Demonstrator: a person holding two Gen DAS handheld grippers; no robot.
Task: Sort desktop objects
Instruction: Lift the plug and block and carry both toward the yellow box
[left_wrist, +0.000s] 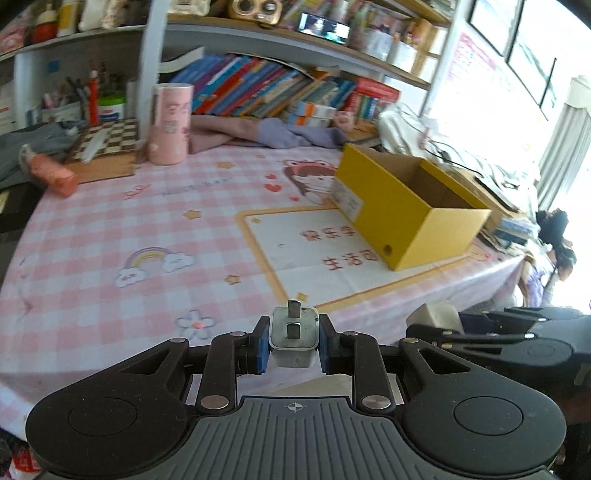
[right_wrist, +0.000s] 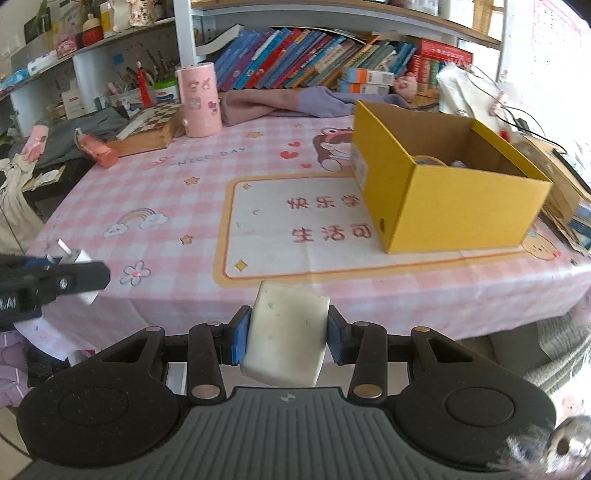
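My left gripper is shut on a small white plug adapter, its two metal prongs pointing forward, above the near edge of the pink checked table. My right gripper is shut on a white rectangular block with dark specks. An open yellow cardboard box stands on the right of the table with a few small items inside; the same yellow box shows in the left wrist view. The right gripper also appears low on the right there, and the left gripper at the left edge of the right wrist view.
A pink cylinder holder stands at the back left beside a chessboard. Purple cloth lies before a row of books. A pink bottle lies at the left edge. Cables and papers crowd the right side.
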